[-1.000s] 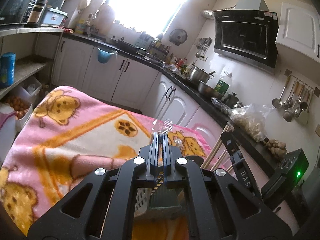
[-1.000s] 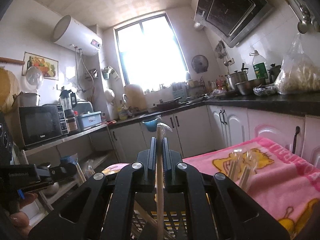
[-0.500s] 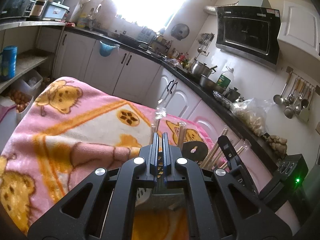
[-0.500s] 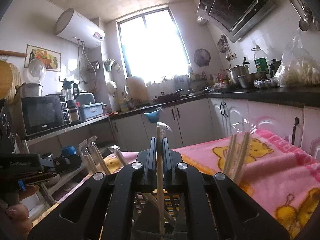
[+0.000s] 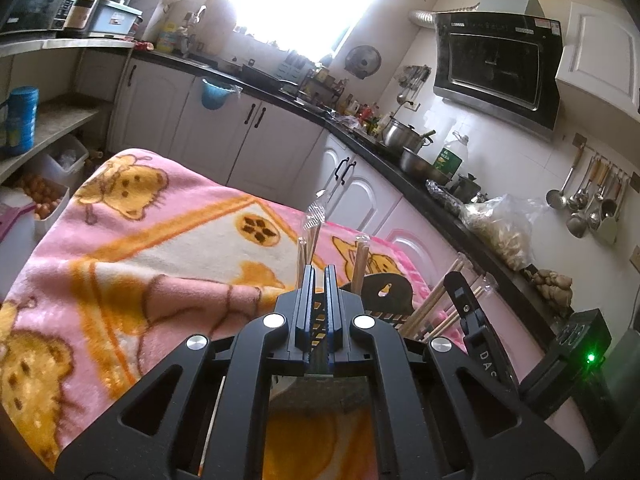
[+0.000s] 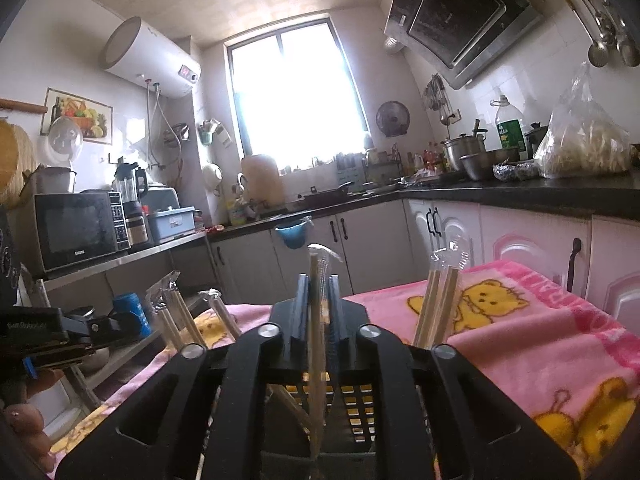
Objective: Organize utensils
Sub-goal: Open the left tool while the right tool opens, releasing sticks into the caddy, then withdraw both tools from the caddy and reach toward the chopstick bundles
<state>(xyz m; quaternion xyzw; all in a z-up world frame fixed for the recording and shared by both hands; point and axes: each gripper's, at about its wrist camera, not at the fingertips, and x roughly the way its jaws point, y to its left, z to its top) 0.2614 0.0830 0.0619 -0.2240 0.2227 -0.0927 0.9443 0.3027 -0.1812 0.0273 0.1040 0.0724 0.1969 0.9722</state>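
A black slotted utensil holder (image 6: 356,404) stands on a table under a pink bear blanket (image 6: 520,320). Several wrapped wooden chopstick pairs lean in it, one bundle left (image 6: 172,312) and one right (image 6: 436,300). My right gripper (image 6: 319,280) is above the holder and its jaws are opening. One wrapped pair (image 6: 317,320) stands upright between them with its foot down in the holder, and the pads have drawn slightly off it. My left gripper (image 5: 319,272) is shut at the holder's (image 5: 384,296) near edge. I cannot tell whether it pinches the rim. One finger (image 5: 472,320) of the right gripper shows at the right.
A black counter (image 6: 540,196) over white cabinets runs behind and to the right, crowded with pots and a plastic bag (image 6: 584,140). A shelf with a microwave (image 6: 76,232) stands on the left. A person's hand (image 6: 24,420) is at the lower left. Ladles (image 5: 588,208) hang on the wall.
The right jaws have parted a little around the upright chopstick pair. The other chopsticks in the holder now show higher and sharper in both views. The left gripper stays shut.
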